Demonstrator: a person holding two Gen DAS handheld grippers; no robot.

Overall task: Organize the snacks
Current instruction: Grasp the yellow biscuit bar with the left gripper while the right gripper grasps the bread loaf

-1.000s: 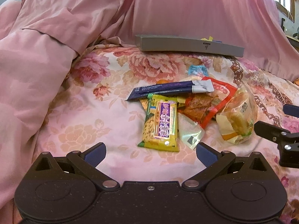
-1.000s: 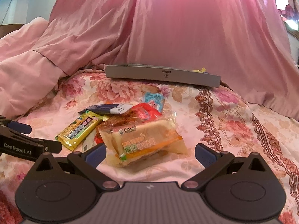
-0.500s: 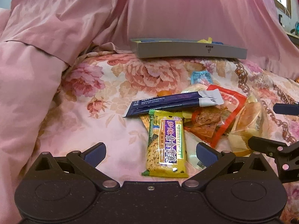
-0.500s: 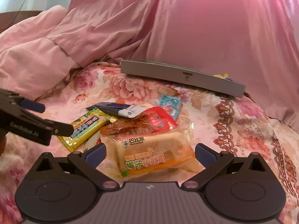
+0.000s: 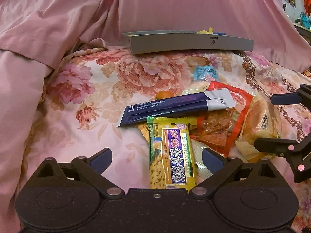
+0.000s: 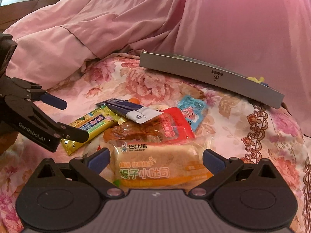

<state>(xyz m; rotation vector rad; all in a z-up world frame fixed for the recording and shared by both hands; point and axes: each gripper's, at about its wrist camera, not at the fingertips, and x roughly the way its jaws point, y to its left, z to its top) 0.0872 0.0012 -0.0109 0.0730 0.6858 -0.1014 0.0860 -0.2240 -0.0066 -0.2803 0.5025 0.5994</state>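
Observation:
A pile of snacks lies on the floral bedspread. My left gripper (image 5: 156, 157) is open, its jaws either side of a yellow biscuit bar (image 5: 171, 153); the bar also shows in the right wrist view (image 6: 91, 124). My right gripper (image 6: 155, 158) is open around a packaged toast bread (image 6: 155, 165), which also shows in the left wrist view (image 5: 258, 124). A dark blue stick pack (image 5: 171, 106) lies across a red jerky pack (image 5: 223, 128). A light blue small pack (image 6: 191, 110) lies behind them. A grey tray (image 5: 190, 42) stands at the back.
Pink bedding (image 5: 38, 38) rises at the left and behind the tray. The left gripper (image 6: 64, 119) shows at the left of the right wrist view. The right gripper (image 5: 270, 121) shows at the right edge of the left wrist view.
Both grippers have moved forward and down to the pile. The yellow bar now lies between the left jaws and the bread between the right jaws. Both stay open.

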